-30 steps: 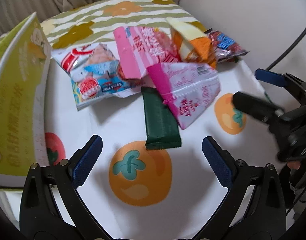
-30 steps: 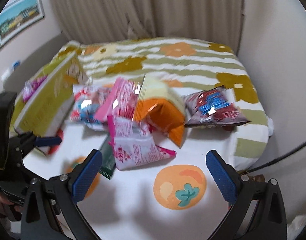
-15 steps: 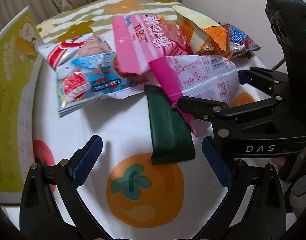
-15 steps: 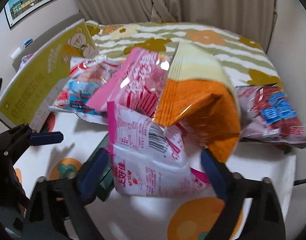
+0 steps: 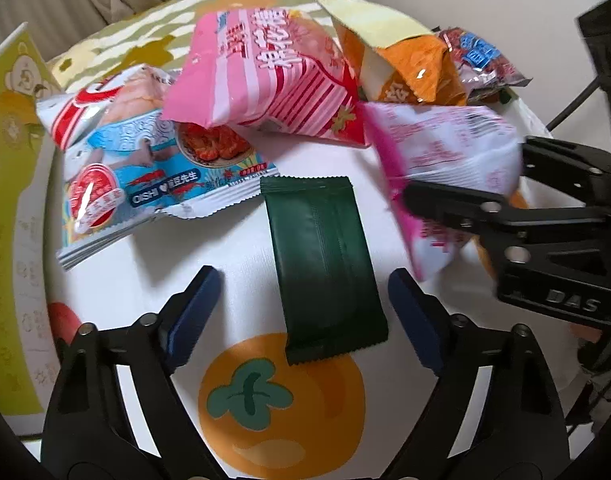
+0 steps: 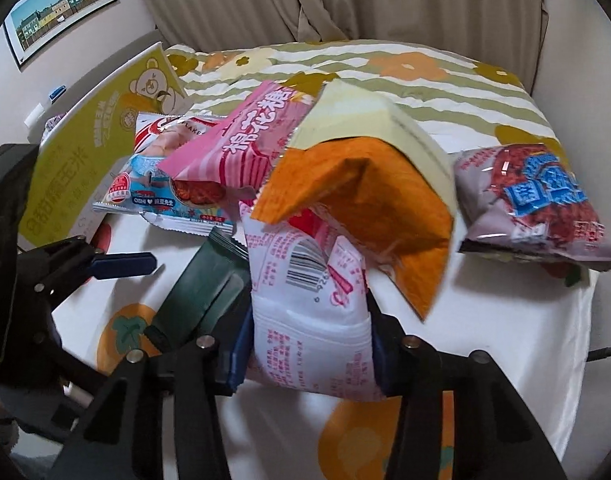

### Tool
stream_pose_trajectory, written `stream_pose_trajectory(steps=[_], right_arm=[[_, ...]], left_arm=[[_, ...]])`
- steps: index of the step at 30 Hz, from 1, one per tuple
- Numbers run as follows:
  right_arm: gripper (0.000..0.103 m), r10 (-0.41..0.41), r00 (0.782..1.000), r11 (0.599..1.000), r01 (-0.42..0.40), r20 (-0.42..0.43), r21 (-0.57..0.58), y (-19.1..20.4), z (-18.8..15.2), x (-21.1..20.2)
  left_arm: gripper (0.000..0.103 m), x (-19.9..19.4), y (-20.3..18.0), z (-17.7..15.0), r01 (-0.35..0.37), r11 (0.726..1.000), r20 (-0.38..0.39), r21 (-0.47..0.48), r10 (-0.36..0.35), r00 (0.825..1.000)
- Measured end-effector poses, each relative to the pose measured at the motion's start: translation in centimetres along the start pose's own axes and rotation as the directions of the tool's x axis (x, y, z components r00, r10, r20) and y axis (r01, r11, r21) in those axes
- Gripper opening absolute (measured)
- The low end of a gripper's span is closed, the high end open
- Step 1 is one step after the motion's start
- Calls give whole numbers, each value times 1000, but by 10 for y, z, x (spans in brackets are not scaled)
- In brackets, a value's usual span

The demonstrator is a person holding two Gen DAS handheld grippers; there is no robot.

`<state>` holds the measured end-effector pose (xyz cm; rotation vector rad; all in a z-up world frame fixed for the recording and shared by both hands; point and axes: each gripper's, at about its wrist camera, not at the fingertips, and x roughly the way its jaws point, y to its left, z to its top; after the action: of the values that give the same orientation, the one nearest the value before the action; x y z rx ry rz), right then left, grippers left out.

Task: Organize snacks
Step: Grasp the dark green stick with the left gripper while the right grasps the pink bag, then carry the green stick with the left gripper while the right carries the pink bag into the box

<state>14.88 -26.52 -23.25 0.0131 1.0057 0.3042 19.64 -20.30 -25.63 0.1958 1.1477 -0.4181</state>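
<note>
Several snack packs lie heaped on a white cloth with orange fruit prints (image 5: 117, 292). My right gripper (image 6: 307, 354) is shut on a white and pink snack bag (image 6: 305, 320), which also shows in the left wrist view (image 5: 449, 160). My left gripper (image 5: 301, 292) is open and empty, its fingers on either side of a dark green bar (image 5: 323, 260) that lies flat on the cloth. Behind lie a pink striped bag (image 5: 273, 80), a blue and white shrimp snack bag (image 5: 145, 176), an orange and cream bag (image 6: 369, 184) and a purple bag (image 6: 533, 200).
A yellow-green box with a bear print (image 5: 5, 216) stands along the left edge of the cloth. A striped floral cushion (image 6: 385, 68) lies behind the heap. A curtain and a wall close off the back and right. A black cable (image 6: 609, 352) hangs at the right.
My right gripper has moved in onto the white and pink bag and shut on it. My left gripper has moved forward so its fingers flank the dark green bar.
</note>
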Motion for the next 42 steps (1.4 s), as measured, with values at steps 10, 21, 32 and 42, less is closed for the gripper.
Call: stream_pose_trajectory(steps=[10,21,32,42], right_arm=[[44,-26,1000,1000,26,-5,-9,-4,-7,-10],[43,-21,1000,999,21,-11,33,-6,-16,-24],[42,-17,1000,999,16,18,45,2,-7,-62],[42,21,992,999,-17,125,-33,67,52,-112]], left_arm=[[57,2,-16,13,-32,998,-24,53,33,999],[43,-6,-14,13,17,1000,-52,22,-16,999],[43,-76,0,20,67,997,42,-41,-65,997],[43,-186,73,36,97,986,233,-134,-63,970]])
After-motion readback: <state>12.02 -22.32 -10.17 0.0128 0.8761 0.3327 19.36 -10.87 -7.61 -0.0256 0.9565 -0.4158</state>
